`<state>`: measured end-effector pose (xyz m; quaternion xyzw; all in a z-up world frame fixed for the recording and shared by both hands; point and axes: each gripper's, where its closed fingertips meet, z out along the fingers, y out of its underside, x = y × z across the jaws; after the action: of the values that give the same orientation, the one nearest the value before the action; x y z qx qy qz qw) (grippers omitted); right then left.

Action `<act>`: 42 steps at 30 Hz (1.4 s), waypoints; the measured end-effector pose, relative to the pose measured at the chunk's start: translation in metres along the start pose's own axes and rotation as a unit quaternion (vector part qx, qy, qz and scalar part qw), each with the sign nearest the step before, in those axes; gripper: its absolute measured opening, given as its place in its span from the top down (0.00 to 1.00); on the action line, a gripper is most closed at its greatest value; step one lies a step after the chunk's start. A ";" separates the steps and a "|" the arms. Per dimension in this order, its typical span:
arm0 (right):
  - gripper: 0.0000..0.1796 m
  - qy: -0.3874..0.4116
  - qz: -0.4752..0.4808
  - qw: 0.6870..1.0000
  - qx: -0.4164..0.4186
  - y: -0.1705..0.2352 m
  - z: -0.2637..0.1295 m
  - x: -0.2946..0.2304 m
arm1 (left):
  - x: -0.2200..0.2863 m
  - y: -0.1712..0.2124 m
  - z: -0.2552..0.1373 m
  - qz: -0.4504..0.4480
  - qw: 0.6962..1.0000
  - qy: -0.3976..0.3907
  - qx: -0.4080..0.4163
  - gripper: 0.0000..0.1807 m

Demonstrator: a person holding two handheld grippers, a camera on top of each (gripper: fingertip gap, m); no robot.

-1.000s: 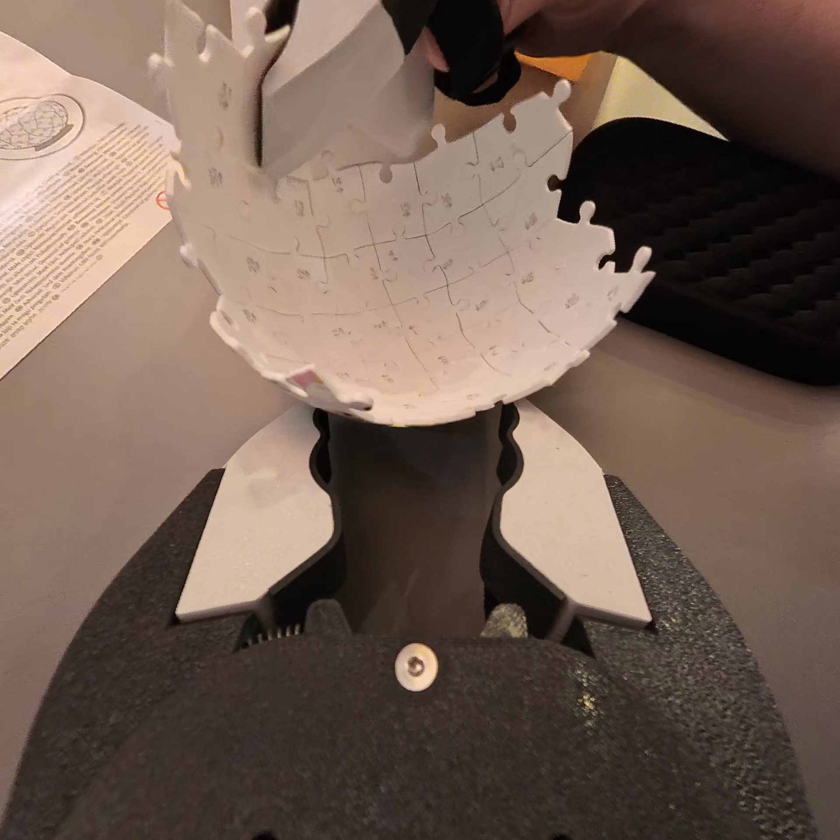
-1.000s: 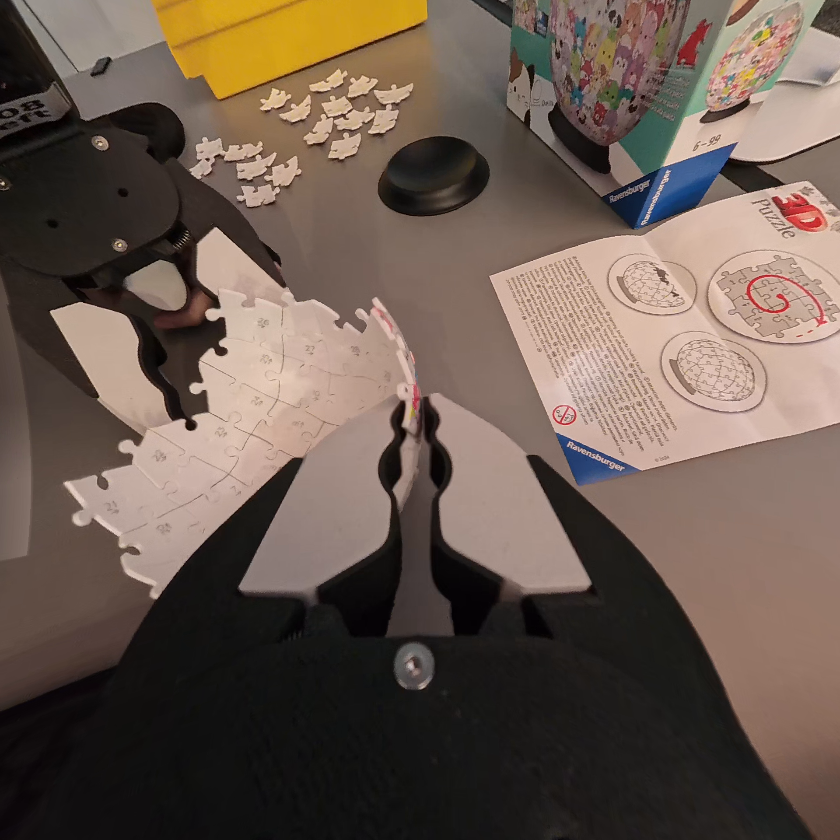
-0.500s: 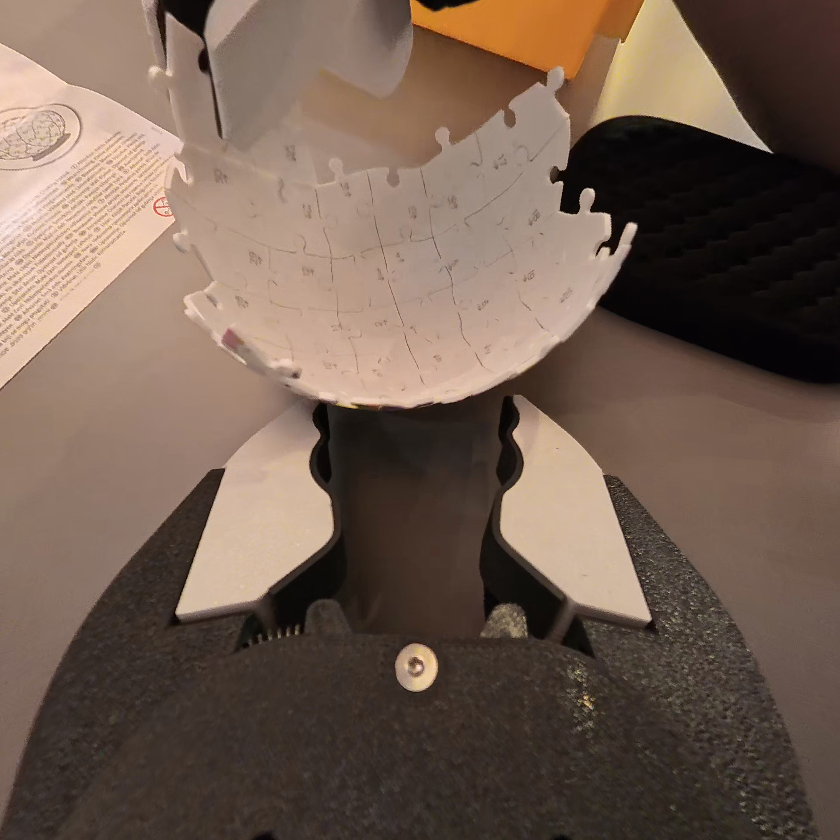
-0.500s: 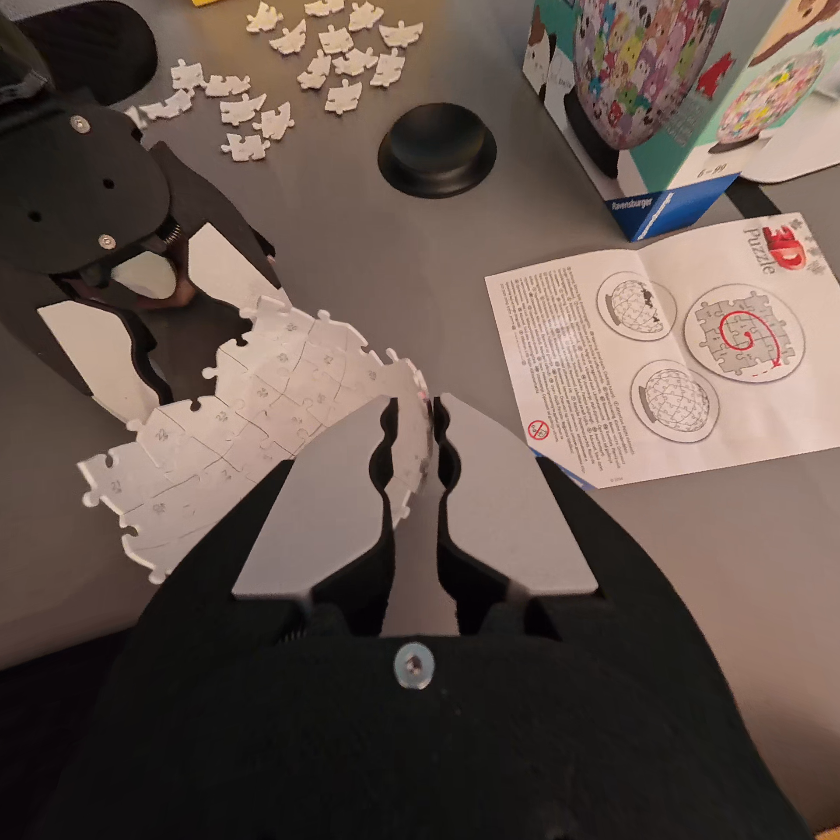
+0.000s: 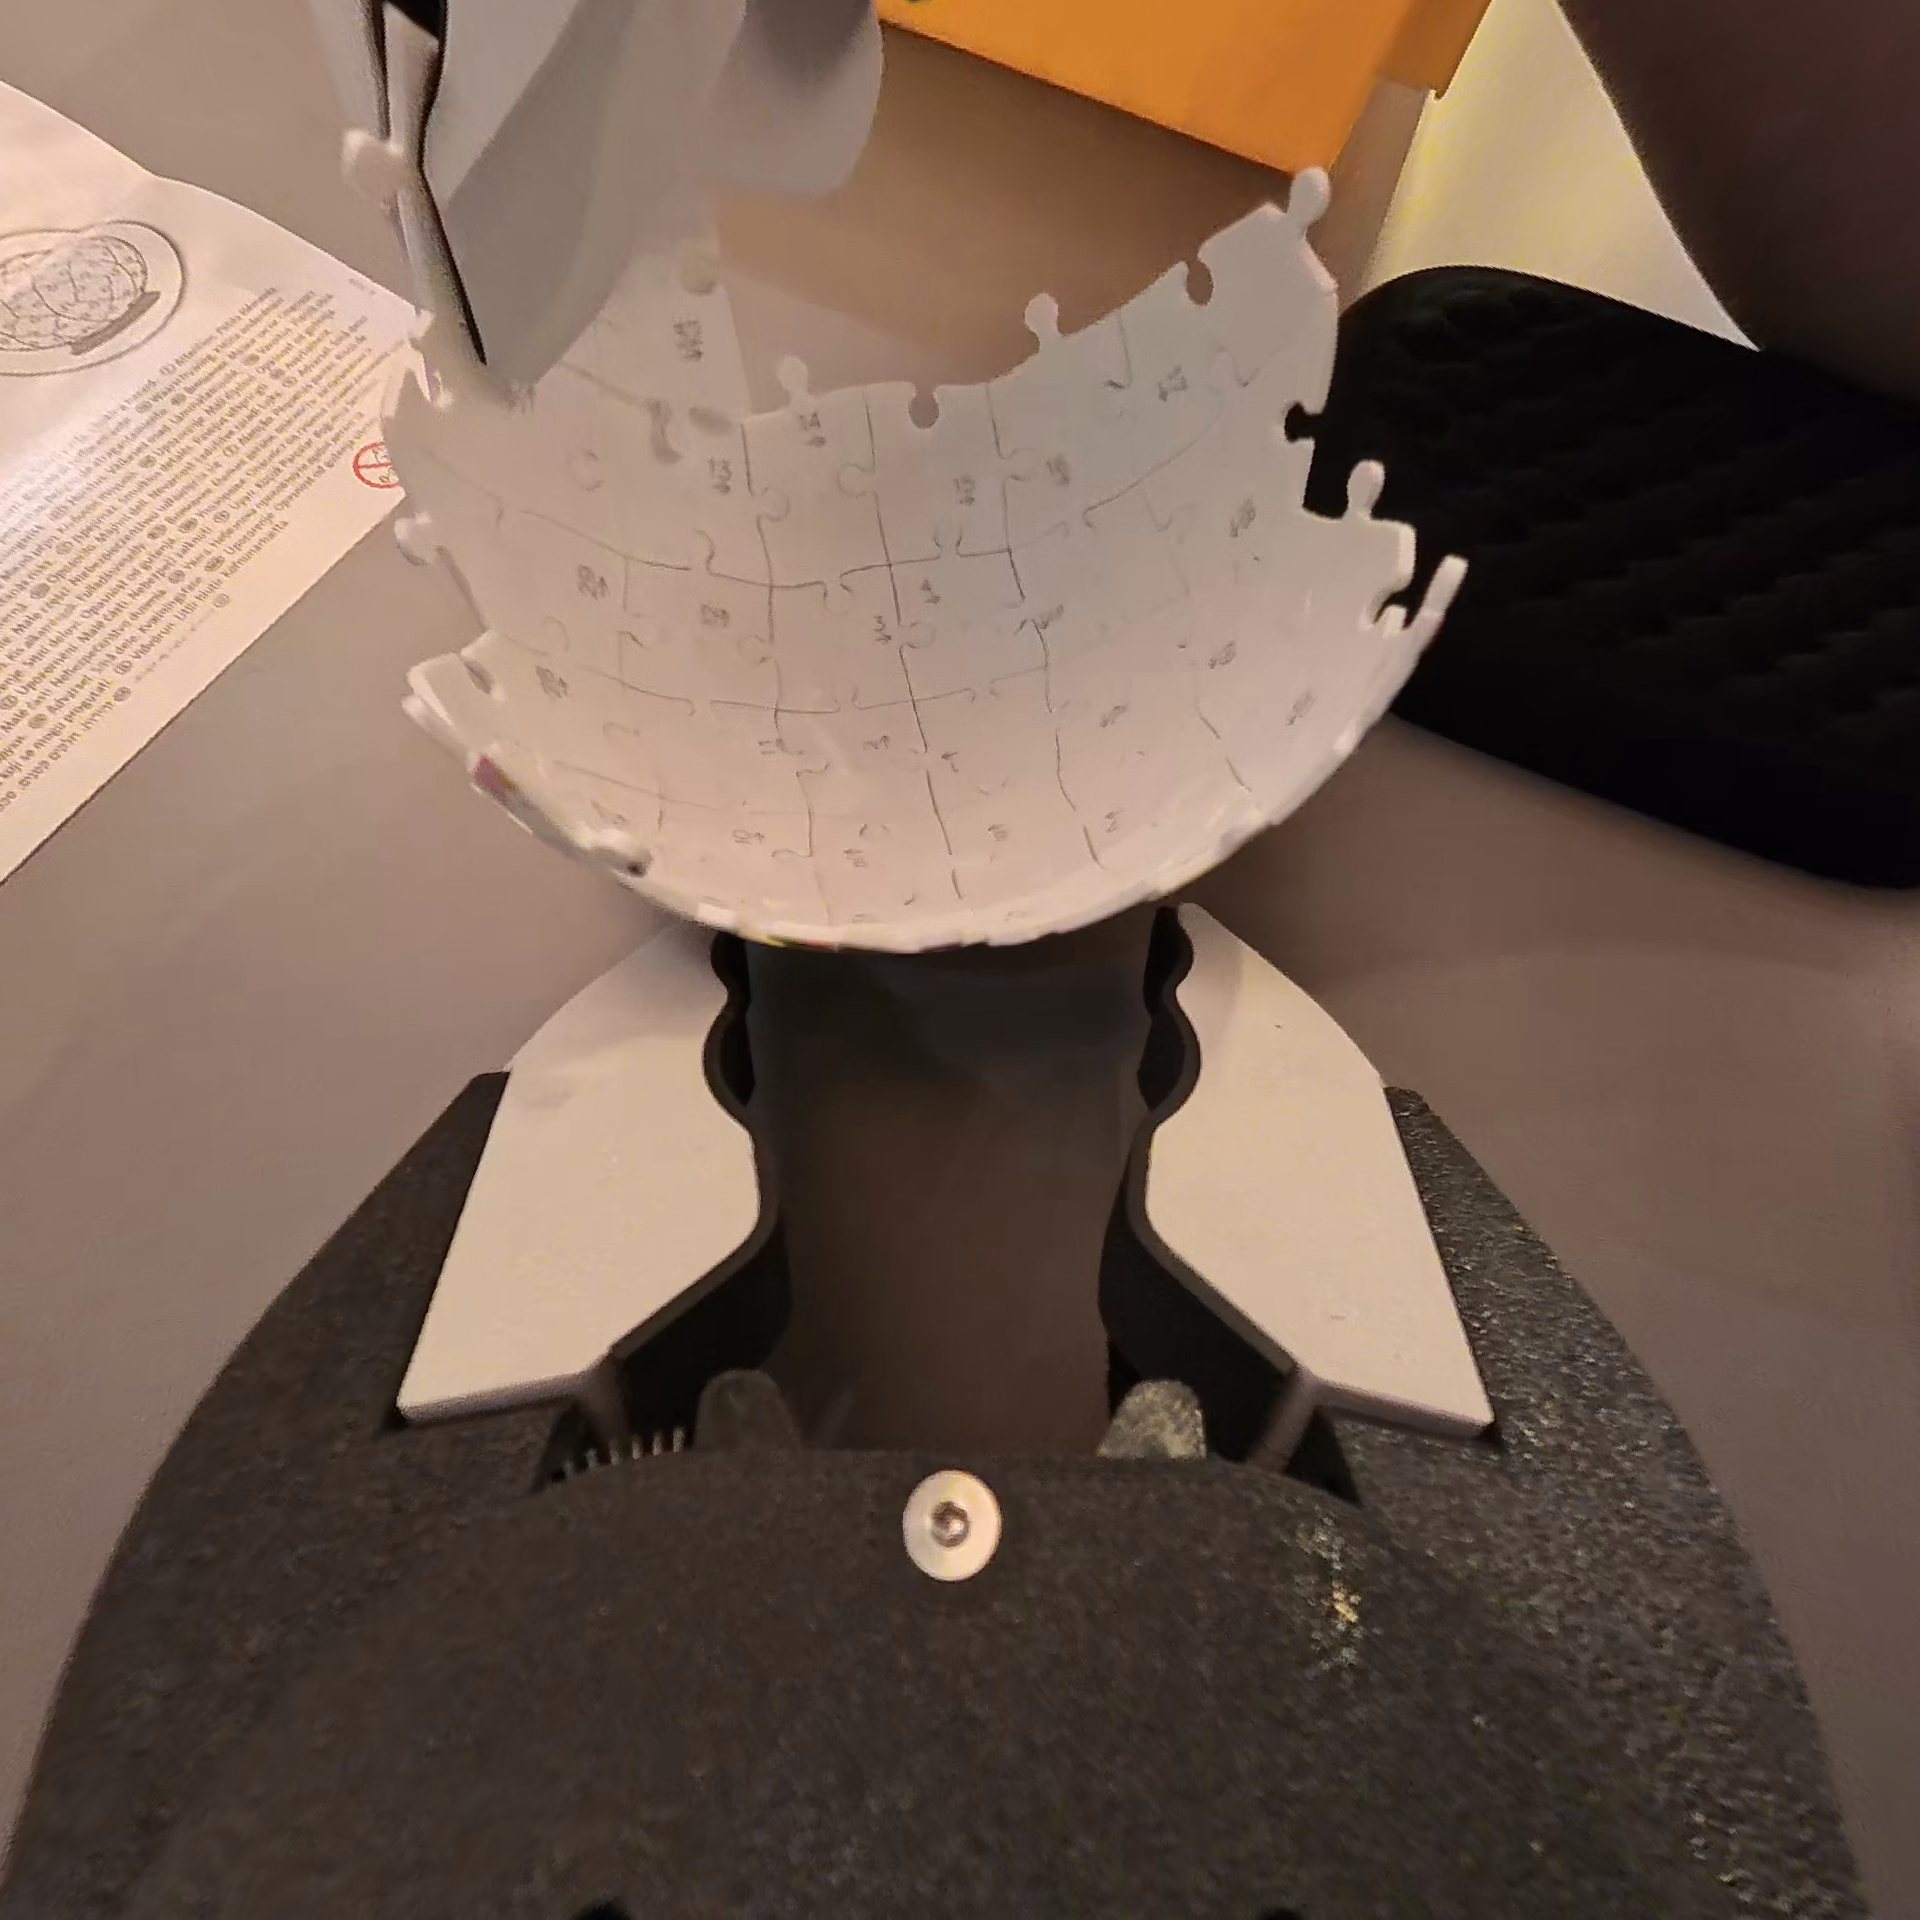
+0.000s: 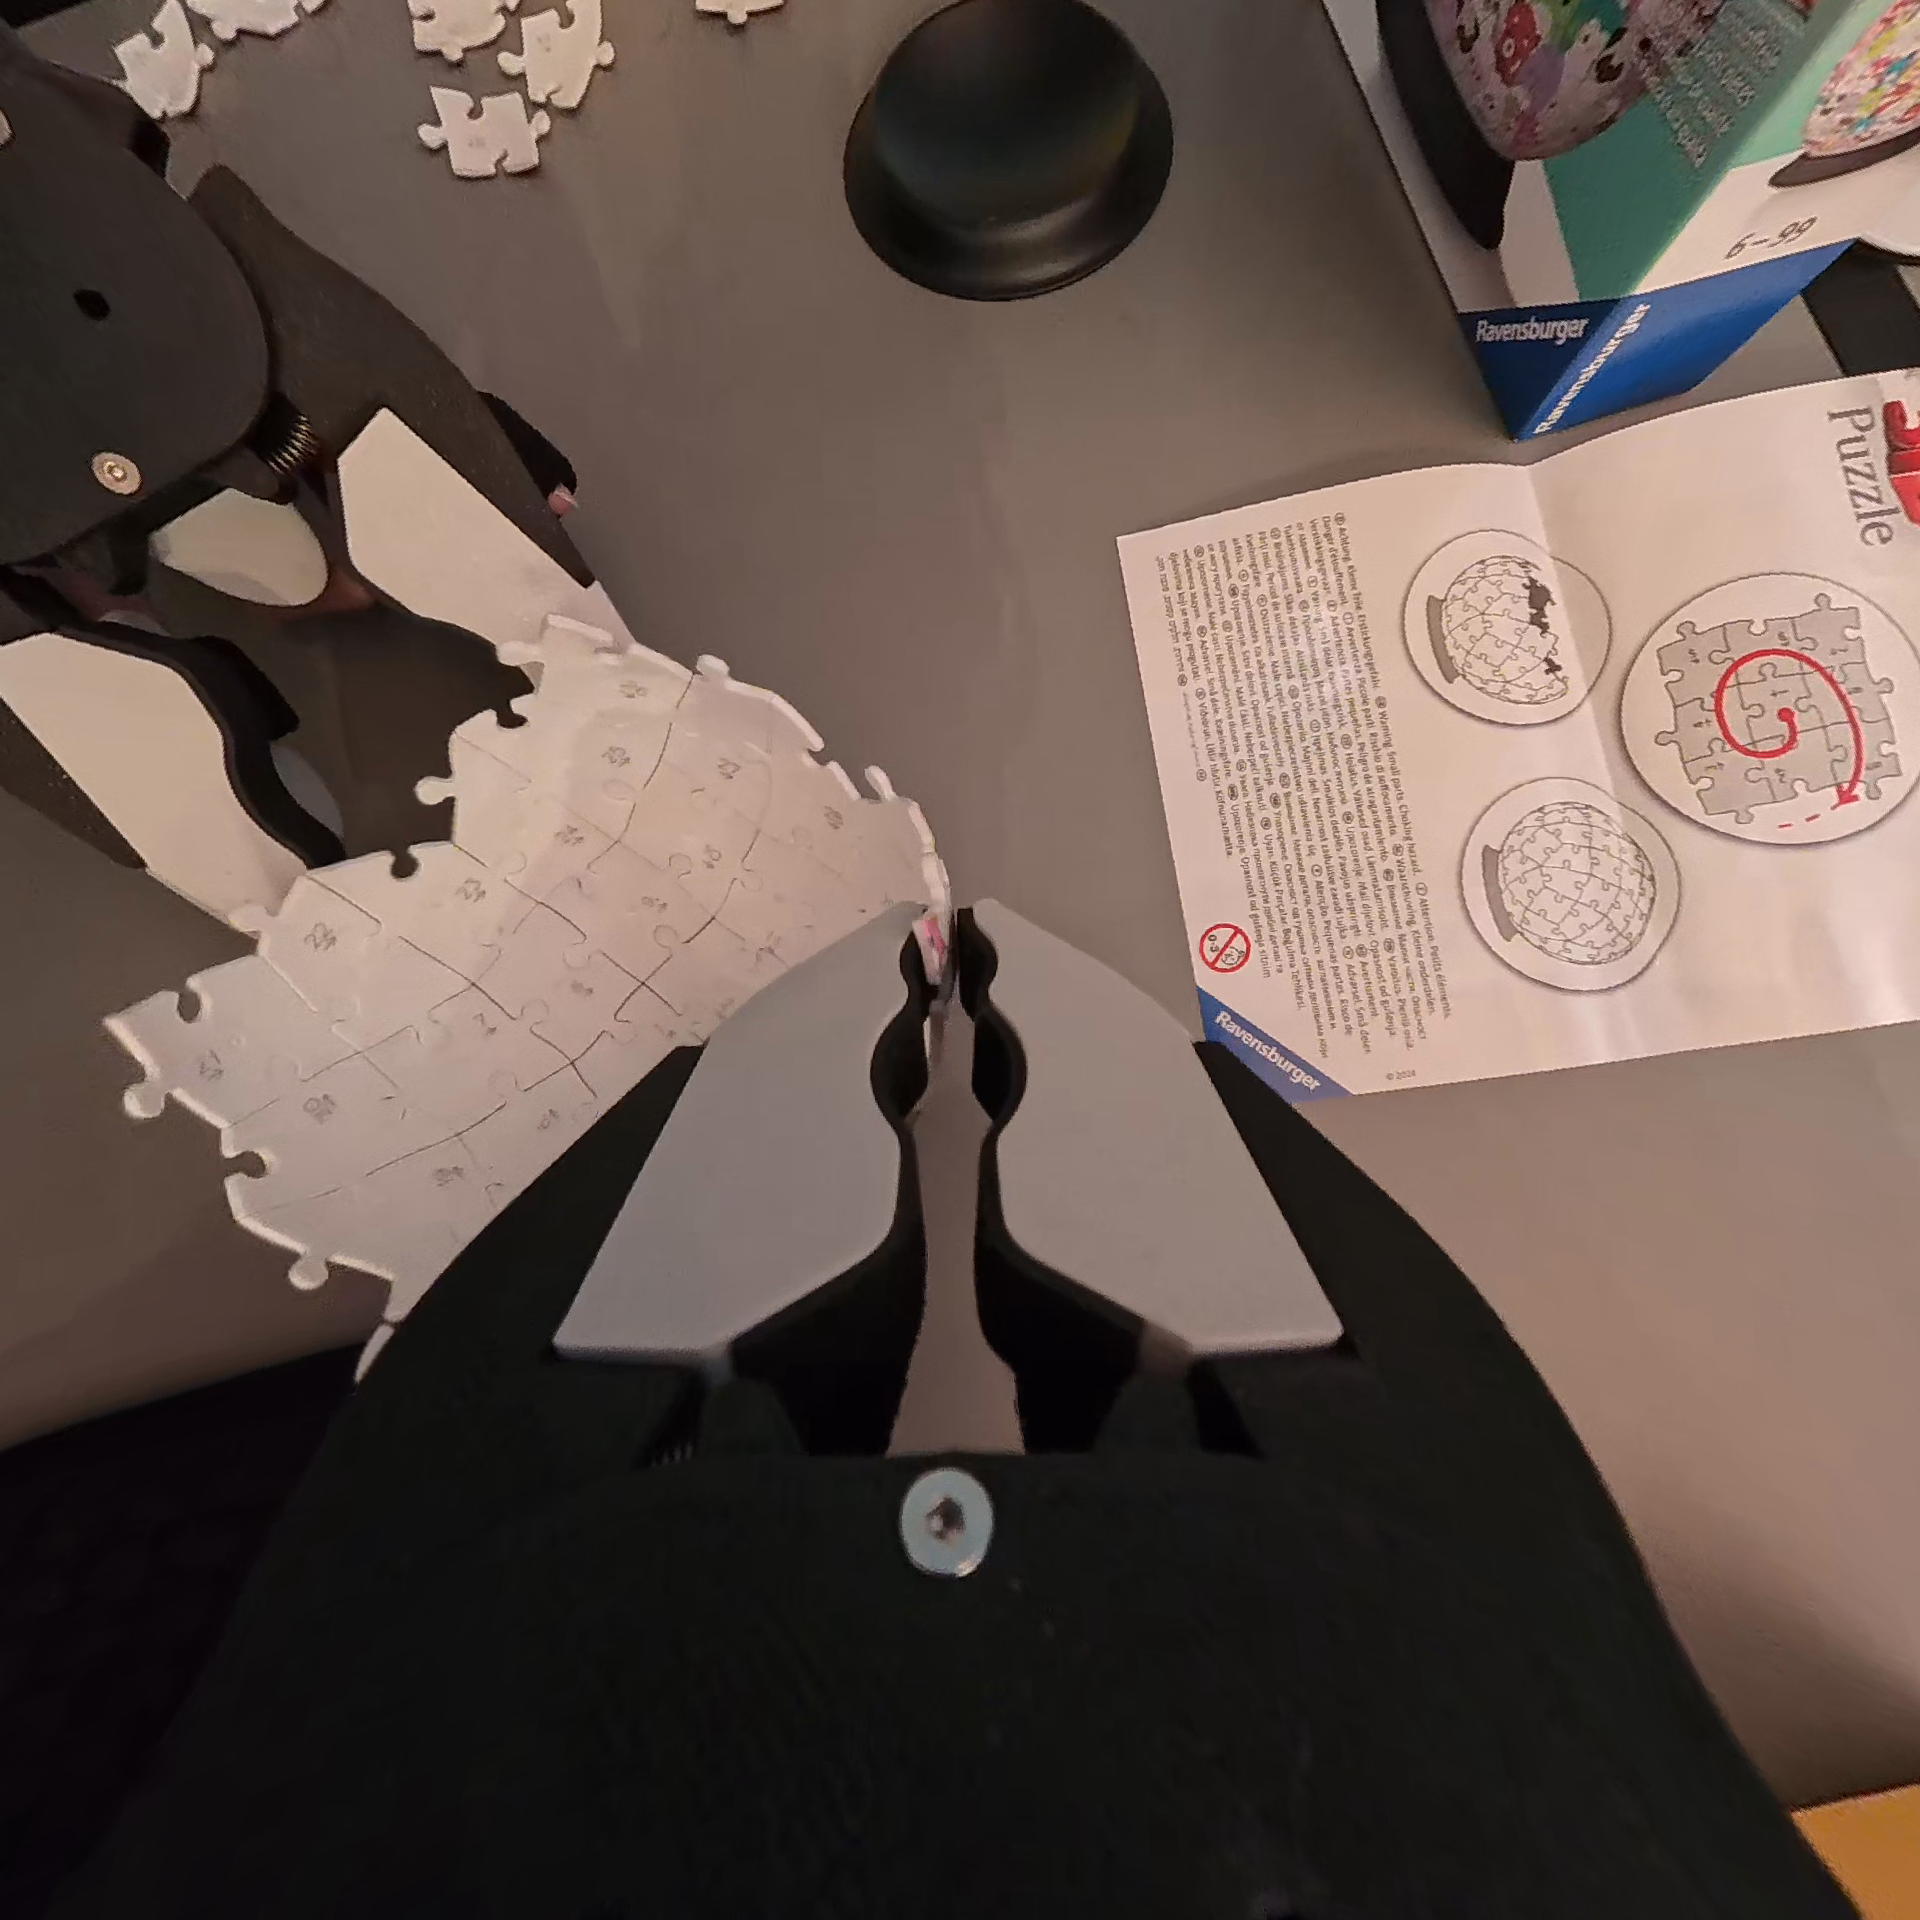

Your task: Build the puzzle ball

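The puzzle ball is about a third built: a curved white shell (image 6: pixel 540 935) of joined pieces, inner side showing, held above the desk (image 6: pixel 779 520) at the left centre of the right wrist view. The right gripper (image 6: pixel 943 951) has its fingers nearly together, clamped on the shell's rim at the right end. The left gripper (image 5: pixel 951 966) has its fingers wide apart under the shell's lower edge in its own view; in the right wrist view they sit around the far rim, upper left, and whether they touch it is hard to tell.

The step in hand looks like steadying and turning the shell between additions. Next, one gripper probably has to let go and fetch a loose piece (image 6: pixel 483 130) from the scatter at the top left, which calls for the other to keep a firm hold so the shell does not flex apart.

The black stand (image 6: pixel 1008 156) at top centre holds nothing. The puzzle box (image 6: pixel 1662 260) stands at upper right, contents unseen, with the instruction sheet (image 6: pixel 1558 748) below it.
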<state>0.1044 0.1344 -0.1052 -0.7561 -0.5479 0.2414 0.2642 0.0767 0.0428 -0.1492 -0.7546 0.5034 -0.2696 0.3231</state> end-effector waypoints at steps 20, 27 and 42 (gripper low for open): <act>0.86 0.006 0.046 0.995 -0.092 0.030 0.000 -0.004 | 0.001 0.001 0.001 0.011 1.000 -0.004 -0.005 0.60; 0.94 -0.012 0.063 0.994 -0.088 0.034 0.008 -0.003 | 0.001 0.001 0.002 0.008 1.000 -0.003 -0.006 0.61; 0.96 -0.038 0.090 0.994 -0.041 0.021 0.009 -0.007 | 0.001 0.002 0.002 0.011 1.000 -0.004 -0.007 0.61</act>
<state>0.1116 0.1233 -0.1256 -0.8029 -0.4967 0.2700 0.1890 0.0777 0.0421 -0.1520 -0.7527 0.5120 -0.2593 0.3226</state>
